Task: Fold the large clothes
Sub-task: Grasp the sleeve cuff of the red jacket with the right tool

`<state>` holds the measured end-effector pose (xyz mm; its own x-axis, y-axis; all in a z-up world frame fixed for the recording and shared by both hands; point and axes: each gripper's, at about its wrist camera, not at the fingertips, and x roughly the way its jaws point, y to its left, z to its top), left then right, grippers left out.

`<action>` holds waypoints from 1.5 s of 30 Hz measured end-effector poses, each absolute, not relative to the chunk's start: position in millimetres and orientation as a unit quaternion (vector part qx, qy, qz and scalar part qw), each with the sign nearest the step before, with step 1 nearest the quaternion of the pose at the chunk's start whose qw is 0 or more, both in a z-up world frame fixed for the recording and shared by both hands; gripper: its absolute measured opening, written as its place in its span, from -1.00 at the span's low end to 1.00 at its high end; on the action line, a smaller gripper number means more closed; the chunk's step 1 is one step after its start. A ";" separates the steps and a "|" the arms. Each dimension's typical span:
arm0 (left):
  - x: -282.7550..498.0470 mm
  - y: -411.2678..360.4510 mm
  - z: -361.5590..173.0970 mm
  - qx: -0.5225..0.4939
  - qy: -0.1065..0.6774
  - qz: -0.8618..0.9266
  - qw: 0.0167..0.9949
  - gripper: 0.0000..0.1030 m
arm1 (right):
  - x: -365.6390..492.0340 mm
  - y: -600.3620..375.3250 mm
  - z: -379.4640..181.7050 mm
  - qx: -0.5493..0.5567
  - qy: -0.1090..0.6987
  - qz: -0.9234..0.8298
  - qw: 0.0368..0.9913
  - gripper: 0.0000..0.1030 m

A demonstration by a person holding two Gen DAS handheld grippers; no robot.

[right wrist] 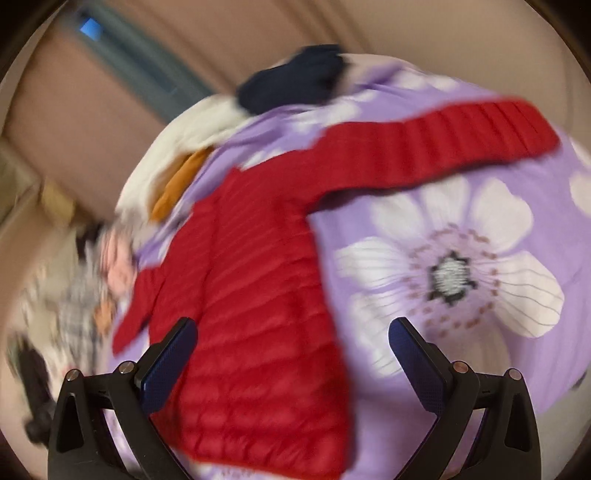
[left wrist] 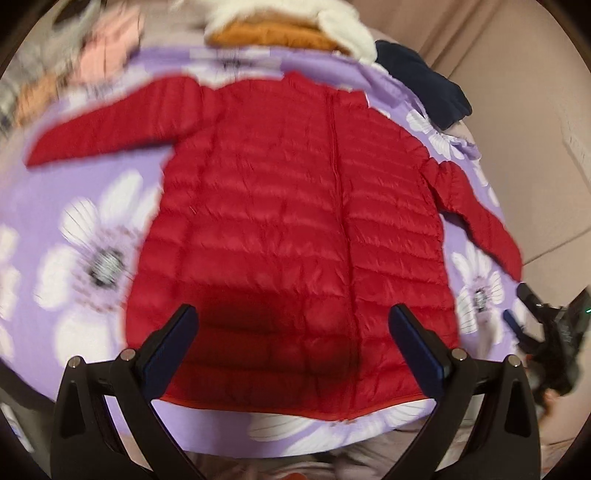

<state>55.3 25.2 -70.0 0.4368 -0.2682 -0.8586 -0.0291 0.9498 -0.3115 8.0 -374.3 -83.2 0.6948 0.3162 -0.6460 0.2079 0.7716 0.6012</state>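
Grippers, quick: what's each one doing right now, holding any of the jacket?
Left gripper: open, holding nothing, above the red jacket.
Right gripper: open, holding nothing, above the jacket's edge.

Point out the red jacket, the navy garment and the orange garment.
Red jacket (left wrist: 295, 236): left wrist view, middle of its body.
Navy garment (left wrist: 421, 81): left wrist view, centre of the bundle.
Orange garment (left wrist: 269, 35): left wrist view, its top surface.
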 end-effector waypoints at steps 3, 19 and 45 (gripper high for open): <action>65.1 23.2 -86.3 -0.169 0.543 -0.090 0.817 0.99 | 14.3 -414.4 -99.2 0.371 0.375 -0.011 0.850 0.99; 98.6 0.5 -94.5 -0.245 0.535 -0.184 0.788 1.00 | 70.1 -531.4 -142.0 0.532 0.266 -0.079 0.800 0.98; 100.4 27.0 -113.9 -0.227 0.542 -0.170 0.791 1.00 | 103.9 -454.4 14.2 0.225 0.217 -0.128 0.941 -0.81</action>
